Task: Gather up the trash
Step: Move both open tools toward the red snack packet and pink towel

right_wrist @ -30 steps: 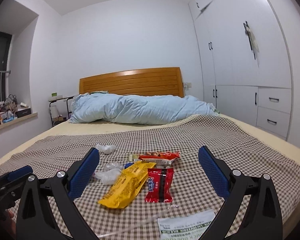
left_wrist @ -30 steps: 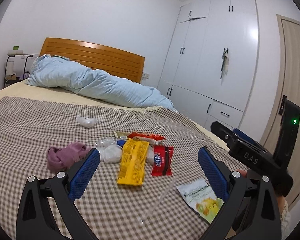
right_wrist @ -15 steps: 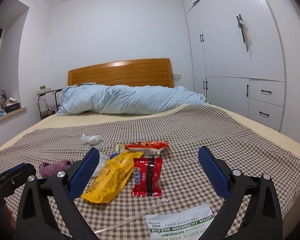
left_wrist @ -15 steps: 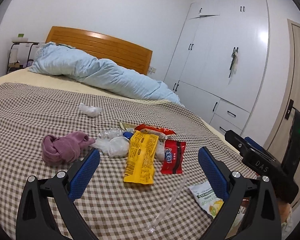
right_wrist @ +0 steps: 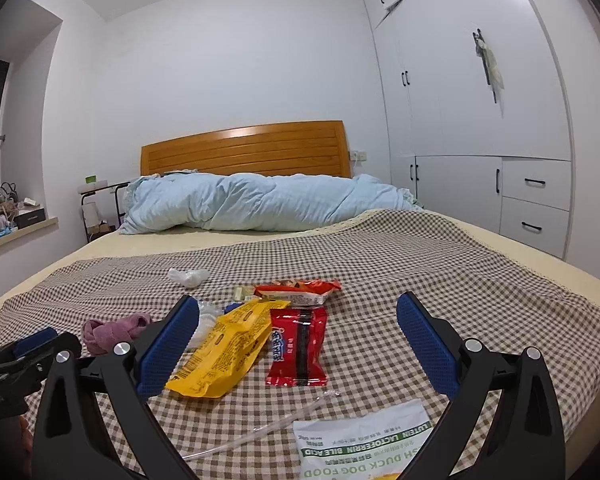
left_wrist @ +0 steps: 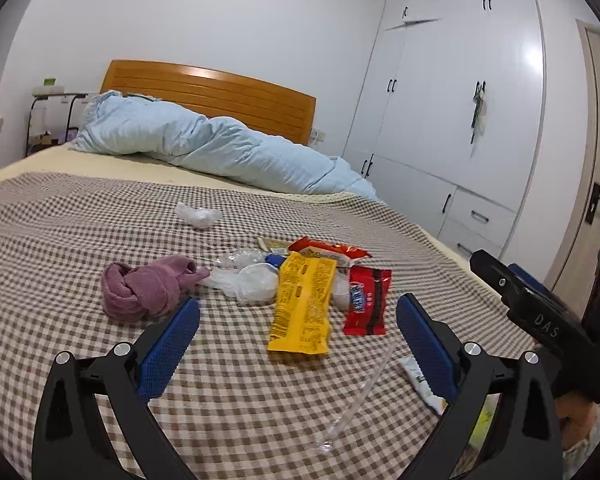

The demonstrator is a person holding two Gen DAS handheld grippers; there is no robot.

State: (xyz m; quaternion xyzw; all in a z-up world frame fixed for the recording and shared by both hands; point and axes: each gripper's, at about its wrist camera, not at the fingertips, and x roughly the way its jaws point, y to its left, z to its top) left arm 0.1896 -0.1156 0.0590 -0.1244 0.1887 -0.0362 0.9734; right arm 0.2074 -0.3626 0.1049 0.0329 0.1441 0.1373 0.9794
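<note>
1. Your left gripper (left_wrist: 298, 332) hovers over the checked blanket (left_wrist: 60, 240), jaws wide, holding nothing.
2. Your right gripper (right_wrist: 298, 332) is also wide and empty.
3. The trash lies between the left fingers: yellow packet (left_wrist: 302, 304) at 12 o'clock, red packet (left_wrist: 366, 300) at 1.
4. The purple cloth (left_wrist: 144, 290) sits at 10 o'clock.
5. The white pouch (right_wrist: 364, 448) lies at 5 o'clock in your right view.

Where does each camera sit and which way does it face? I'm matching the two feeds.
Left wrist: on the left tongs, facing up the bed toward the headboard; the right tongs show at right.
Right wrist: on the right tongs, facing the headboard; the left tongs show at left.
Shared: yellow wrapper, red wrapper.
</note>
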